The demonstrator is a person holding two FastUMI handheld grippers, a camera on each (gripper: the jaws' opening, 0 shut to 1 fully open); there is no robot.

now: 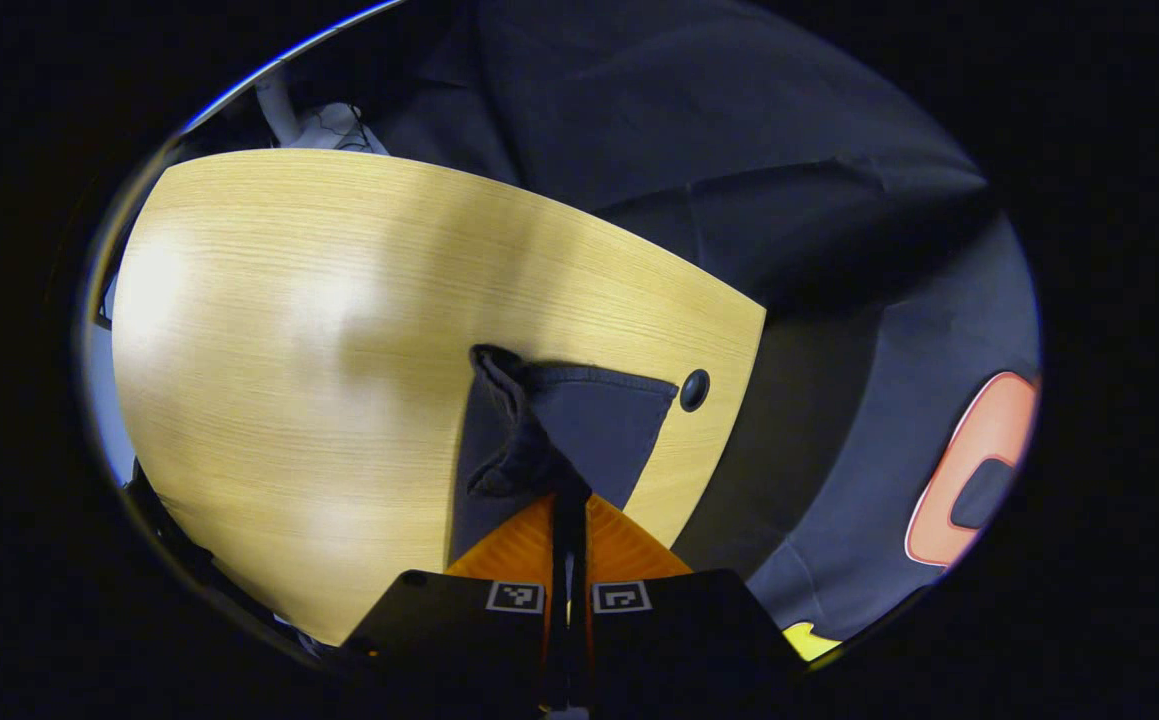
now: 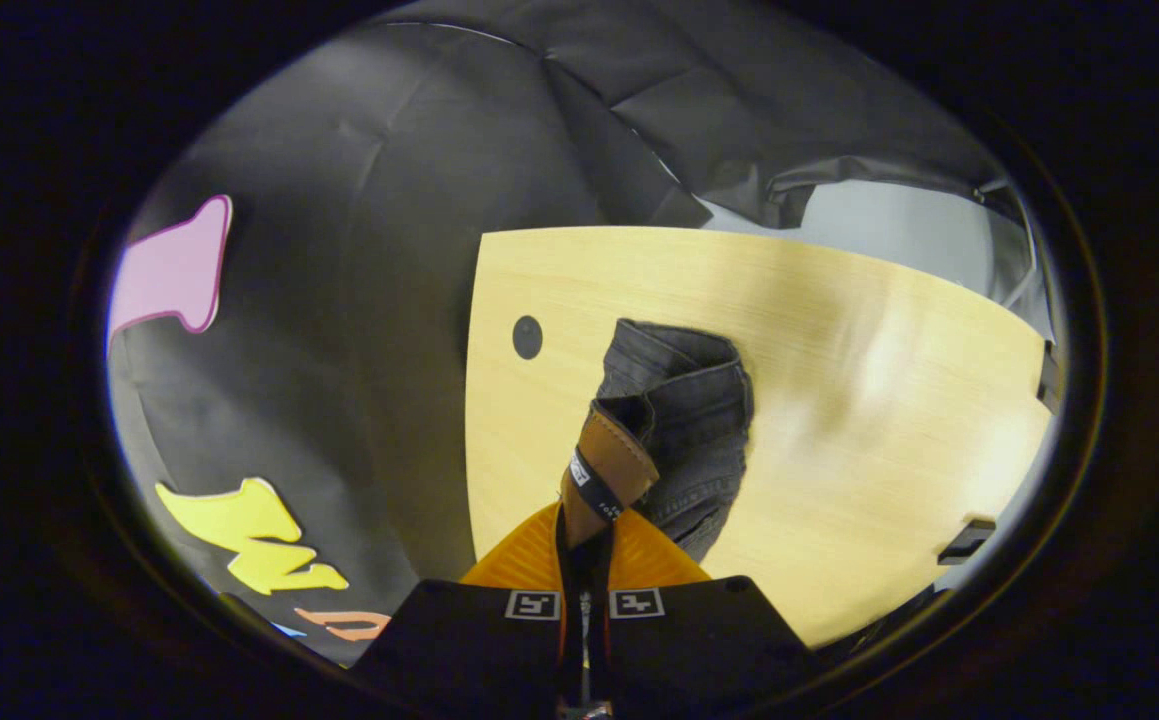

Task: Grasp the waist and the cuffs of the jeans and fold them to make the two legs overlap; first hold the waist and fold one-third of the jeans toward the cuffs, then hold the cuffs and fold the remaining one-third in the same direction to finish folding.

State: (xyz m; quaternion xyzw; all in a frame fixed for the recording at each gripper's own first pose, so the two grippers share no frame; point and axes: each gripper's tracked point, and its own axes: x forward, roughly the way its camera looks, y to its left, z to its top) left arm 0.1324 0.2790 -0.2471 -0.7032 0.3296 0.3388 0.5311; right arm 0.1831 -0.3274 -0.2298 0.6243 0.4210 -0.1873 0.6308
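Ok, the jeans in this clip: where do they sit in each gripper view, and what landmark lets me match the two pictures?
Left gripper view: the jeans hang bunched at lower centre, pinched in the left gripper, over the wooden table.
Right gripper view: the jeans are at centre, their brown leather patch clamped in the right gripper.
Shared landmark: the round dark hole near the table's edge, beside the jeans.

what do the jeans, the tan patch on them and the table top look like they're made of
Jeans: dark, matte denim, judging by the woven texture and stitched seams. Tan patch at the waist: probably leather or an imitation, smooth with a stitched edge. Table: pale wood-grain surface, likely laminate or veneer, given its fine straight lines and soft glare spots.
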